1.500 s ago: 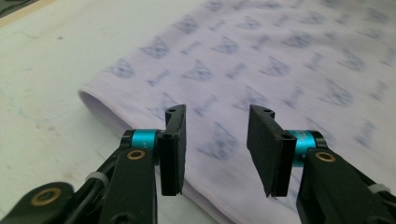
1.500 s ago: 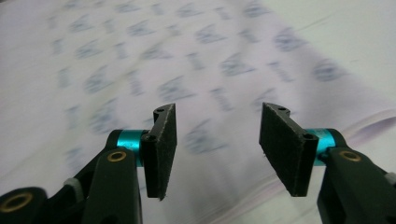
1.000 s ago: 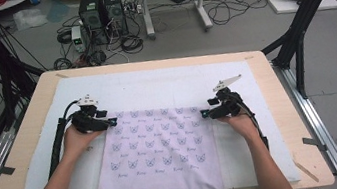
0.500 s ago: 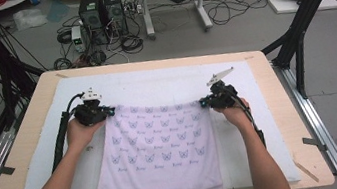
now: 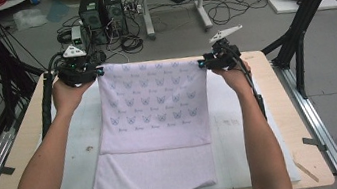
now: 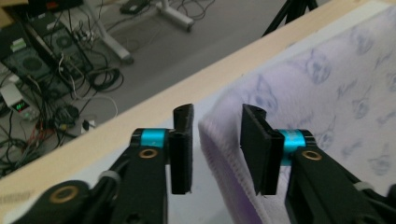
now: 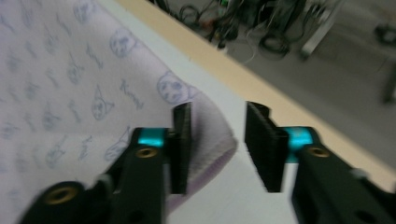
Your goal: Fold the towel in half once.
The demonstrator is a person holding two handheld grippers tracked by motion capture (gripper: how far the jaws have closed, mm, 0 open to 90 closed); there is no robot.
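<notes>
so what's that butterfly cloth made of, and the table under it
The cloth looks like soft terry or fleece: pale lilac, matt, with a fuzzy looped edge showing between the jaws of the left claw. The table seems to be light wood or plywood with a smooth, dull top, partly covered by a white mat of uncertain material.

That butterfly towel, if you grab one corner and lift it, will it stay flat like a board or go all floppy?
Probably floppy: the towel already lies folded over itself, so it bends easily. It looks soft and fluffy at the corner between the left hand-held gripper jaws, so likely light. Lifted by one corner, the rest would probably hang and drag.
</notes>
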